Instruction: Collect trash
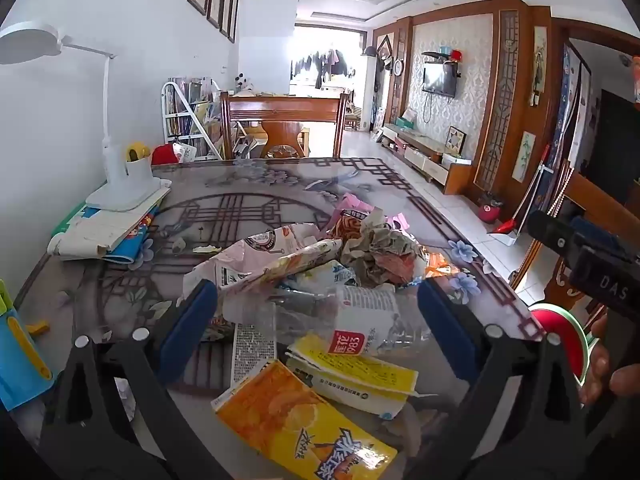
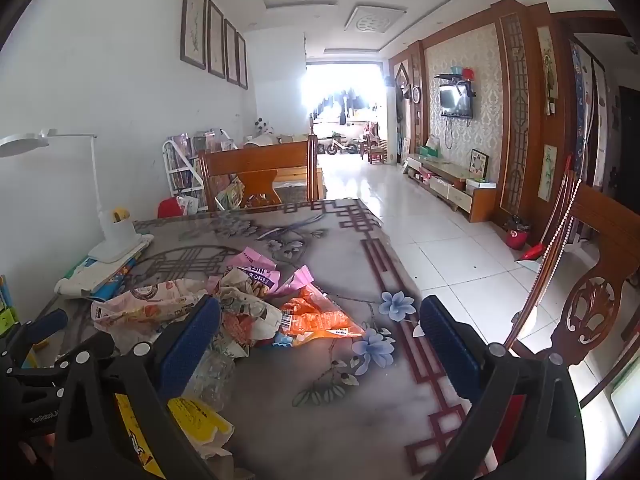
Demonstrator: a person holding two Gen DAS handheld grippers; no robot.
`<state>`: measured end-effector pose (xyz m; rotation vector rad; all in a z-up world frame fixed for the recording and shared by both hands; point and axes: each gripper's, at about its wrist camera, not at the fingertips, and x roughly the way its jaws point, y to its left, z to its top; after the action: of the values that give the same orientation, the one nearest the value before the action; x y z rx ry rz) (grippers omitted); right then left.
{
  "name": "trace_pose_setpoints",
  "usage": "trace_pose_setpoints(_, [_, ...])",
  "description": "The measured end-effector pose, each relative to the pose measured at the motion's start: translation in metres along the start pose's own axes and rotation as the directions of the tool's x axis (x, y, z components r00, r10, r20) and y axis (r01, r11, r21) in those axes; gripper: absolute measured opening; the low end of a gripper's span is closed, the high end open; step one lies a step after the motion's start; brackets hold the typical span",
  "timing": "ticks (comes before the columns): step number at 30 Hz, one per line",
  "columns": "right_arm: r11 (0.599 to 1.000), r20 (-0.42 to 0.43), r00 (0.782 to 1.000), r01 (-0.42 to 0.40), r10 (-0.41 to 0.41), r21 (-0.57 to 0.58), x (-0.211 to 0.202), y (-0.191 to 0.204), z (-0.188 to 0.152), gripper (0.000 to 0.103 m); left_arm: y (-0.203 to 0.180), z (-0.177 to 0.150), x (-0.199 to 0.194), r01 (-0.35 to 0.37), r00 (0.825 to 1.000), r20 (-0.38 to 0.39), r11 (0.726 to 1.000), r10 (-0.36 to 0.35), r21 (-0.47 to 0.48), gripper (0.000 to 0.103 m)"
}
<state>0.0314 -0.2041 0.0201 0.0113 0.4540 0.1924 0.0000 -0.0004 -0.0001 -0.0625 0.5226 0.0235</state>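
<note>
Hovering over the patterned table (image 1: 120,292), the left gripper (image 1: 316,312) stood spread wide with nothing pinched, the crushed clear plastic bottle (image 1: 340,320) lying straight ahead between its blue pads, long axis crosswise to the fingers. Orange juice carton (image 1: 296,420) and yellow wrapper (image 1: 360,372) sat just below the tips. Right gripper (image 2: 320,340) was also spread and empty, its nearest piece the orange wrapper (image 2: 316,318) ahead; left looked nearer the pile.

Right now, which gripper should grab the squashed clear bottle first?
Probably the left. The left gripper has open jaws on either side of the squashed clear bottle. The right gripper mostly frames bare table, with the bottle behind its left finger.
</note>
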Motion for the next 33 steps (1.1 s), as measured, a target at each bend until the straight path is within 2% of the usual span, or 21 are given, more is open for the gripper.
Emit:
trace_pose_setpoints(19, [1.000, -0.009, 1.000, 0.001, -0.001, 0.005, 0.003, 0.000, -0.004, 0.096, -0.009, 0.000, -0.001, -0.005, 1.000, 0.027, 0.999, 0.004, 0.036, 0.098])
trace_pose_setpoints(27, [1.000, -0.015, 1.000, -0.001, 0.001, 0.003, 0.004, 0.000, -0.003, 0.096, 0.003, 0.001, -0.003, 0.006, 1.000, 0.015, 1.000, -0.006, -0.010, 0.098])
trace_pose_setpoints(33, [1.000, -0.018, 1.000, 0.000, 0.000, -0.001, 0.005, -0.001, -0.005, 0.096, 0.003, 0.000, -0.003, 0.006, 1.000, 0.015, 1.000, -0.006, -0.008, 0.098])
